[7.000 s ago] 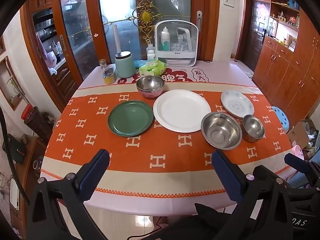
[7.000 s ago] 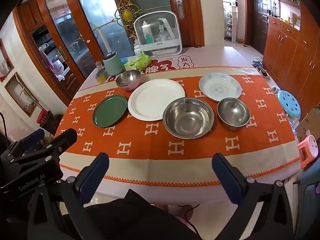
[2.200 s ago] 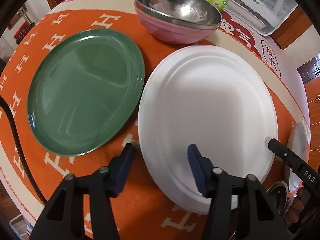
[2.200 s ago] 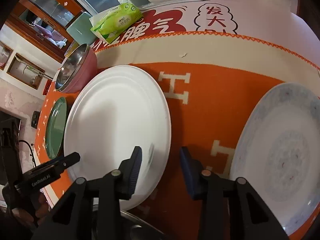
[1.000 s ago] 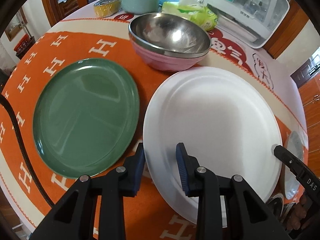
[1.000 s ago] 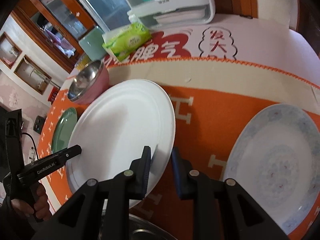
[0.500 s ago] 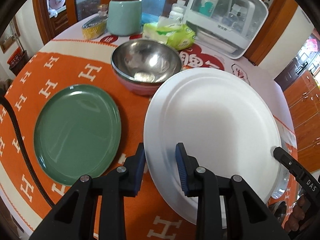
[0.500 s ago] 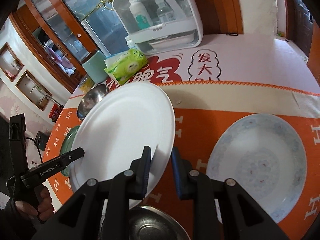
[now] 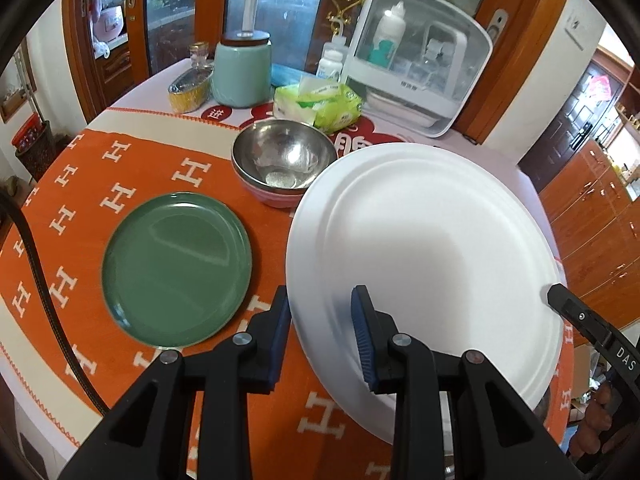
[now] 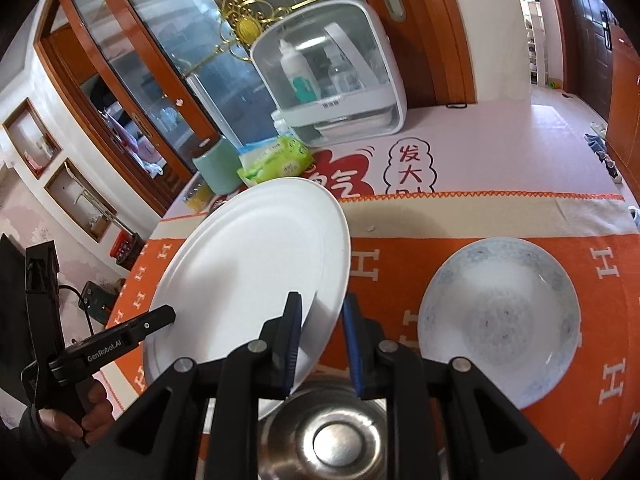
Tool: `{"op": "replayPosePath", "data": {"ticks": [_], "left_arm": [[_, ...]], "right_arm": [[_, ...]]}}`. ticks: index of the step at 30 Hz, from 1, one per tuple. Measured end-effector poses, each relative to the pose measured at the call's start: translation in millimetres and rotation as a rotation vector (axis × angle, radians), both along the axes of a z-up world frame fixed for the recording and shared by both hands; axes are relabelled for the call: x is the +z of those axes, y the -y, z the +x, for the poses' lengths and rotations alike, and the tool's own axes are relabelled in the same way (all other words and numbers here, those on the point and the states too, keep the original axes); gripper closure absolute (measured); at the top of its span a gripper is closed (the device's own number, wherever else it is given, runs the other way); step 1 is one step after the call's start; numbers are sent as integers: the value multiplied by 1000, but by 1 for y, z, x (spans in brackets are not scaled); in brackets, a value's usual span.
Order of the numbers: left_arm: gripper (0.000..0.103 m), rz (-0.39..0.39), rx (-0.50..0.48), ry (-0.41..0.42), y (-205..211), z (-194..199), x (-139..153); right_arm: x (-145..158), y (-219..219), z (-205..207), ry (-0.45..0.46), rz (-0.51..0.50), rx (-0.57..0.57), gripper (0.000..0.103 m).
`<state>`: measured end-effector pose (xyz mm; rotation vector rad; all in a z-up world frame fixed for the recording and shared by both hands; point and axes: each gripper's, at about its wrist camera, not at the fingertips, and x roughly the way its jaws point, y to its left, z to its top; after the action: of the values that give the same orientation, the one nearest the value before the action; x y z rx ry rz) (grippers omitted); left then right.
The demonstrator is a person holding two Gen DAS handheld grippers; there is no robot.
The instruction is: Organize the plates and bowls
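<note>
White plate [image 9: 420,240]: large, thin, moulded rim, most likely paper or foam, so you should expect it to be very light, a little flexible, and easy to crease. You hold it clear of the surface, tilted, by two opposite points on its rim.

Left tool [image 9: 320,332]: pinching the plate's near rim, one pad above and one below.

Right tool [image 10: 320,344]: pinching the opposite rim the same way, directly above a steel bowl [image 10: 340,440].

Grip advice: keep both pinches on the stiff rolled rim, not the flat centre, and do not pull the two tools apart or twist them against each other, since the plate would likely buckle.

Green plate [image 9: 176,268]: flat on the orange cloth [image 9: 80,184], just beside the raised plate; glossy, probably hard and slippery.

Pink bowl with steel lining [image 9: 284,164]: behind the green plate, partly hidden by the white rim.

Patterned white dish [image 10: 500,328]: on the cloth to the right, probably ceramic, heavier and breakable.
</note>
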<state>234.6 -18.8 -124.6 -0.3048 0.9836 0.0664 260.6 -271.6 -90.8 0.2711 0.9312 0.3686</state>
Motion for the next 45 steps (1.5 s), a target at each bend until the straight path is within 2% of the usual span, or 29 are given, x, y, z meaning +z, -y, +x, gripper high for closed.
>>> {"op": "replayPosePath", "data": {"ticks": [7,13,24,34,45], "left_arm": [[74,-7,-12,52,-13,-36,24],[74,-5,-59,104,-24,-72,43],[74,2,-176,160,-51,-142,65],[74,26,-285,122,-69,-187,50],[74,53,-396,58,-72,-206,19]], "right_arm": [[25,-11,-39,59,11,-4,82],[43,-23,-80,97,11,-27,82],[53,-53,-171,106,14,-132,82],[43,-79,-238,73,2,-232,80],[-4,-95,-272,-62,-24,-347,80]]}}
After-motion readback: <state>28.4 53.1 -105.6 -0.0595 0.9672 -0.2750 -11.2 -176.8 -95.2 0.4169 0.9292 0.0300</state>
